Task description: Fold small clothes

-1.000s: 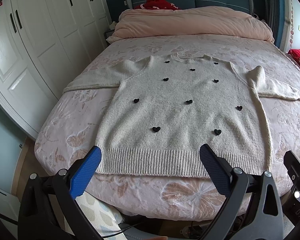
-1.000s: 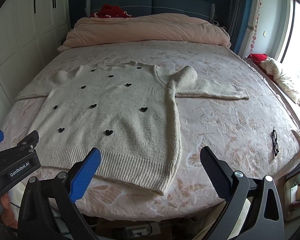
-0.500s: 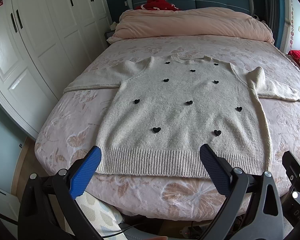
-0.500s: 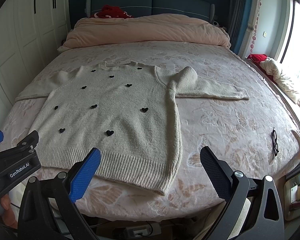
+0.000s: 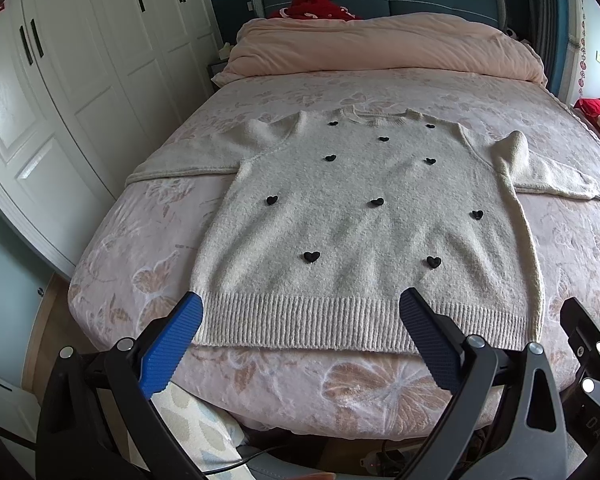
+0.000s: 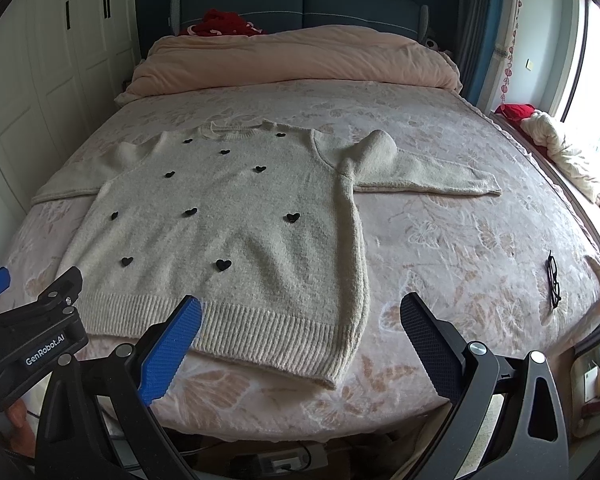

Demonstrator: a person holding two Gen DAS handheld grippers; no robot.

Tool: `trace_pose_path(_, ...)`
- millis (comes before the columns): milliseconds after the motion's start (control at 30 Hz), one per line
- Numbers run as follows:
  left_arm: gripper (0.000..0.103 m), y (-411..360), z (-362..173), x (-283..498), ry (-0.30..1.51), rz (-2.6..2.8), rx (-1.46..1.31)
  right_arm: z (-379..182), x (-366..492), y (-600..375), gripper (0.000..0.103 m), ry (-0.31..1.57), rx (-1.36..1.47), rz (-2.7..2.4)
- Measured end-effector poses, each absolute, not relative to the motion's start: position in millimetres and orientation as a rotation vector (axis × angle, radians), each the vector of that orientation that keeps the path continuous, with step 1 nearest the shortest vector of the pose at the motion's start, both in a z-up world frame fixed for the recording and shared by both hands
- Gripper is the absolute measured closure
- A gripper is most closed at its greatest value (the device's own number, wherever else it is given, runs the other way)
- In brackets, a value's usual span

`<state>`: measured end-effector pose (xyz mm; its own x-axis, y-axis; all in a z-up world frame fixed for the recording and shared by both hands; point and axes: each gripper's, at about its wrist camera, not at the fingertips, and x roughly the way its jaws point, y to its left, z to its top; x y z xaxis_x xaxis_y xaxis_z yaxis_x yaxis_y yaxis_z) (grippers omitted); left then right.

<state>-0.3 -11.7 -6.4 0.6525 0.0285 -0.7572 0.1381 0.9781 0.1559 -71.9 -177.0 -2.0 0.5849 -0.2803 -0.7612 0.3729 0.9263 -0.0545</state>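
Note:
A cream knit sweater [image 5: 364, 224] with small black hearts lies flat and face up on the bed, sleeves spread to both sides, ribbed hem toward me. It also shows in the right wrist view [image 6: 228, 232]. My left gripper [image 5: 300, 340] is open and empty, hovering just before the hem's left half. My right gripper [image 6: 300, 344] is open and empty, near the hem's right corner. The left gripper's body [image 6: 32, 344] shows at the left edge of the right wrist view.
The bed [image 6: 440, 248] has a pink floral cover. A folded pink duvet [image 5: 384, 48] lies at the headboard. Black glasses [image 6: 554, 284] lie on the bed's right side. White wardrobes [image 5: 60, 92] stand at the left. Red and white clothes [image 6: 548, 132] lie at the window side.
Both grippers have crept slightly nearer the hem; the sweater sits a little lower in both views. Both stay open.

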Motion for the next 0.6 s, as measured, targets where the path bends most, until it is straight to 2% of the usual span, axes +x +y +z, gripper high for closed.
trace_pose_path(600, 0.007, -11.8, -7.6, -1.0, 0.861, -0.062, 0.206, -4.9, -68.5, -173.8, 0.005, 0.873, 0.126, -0.377)
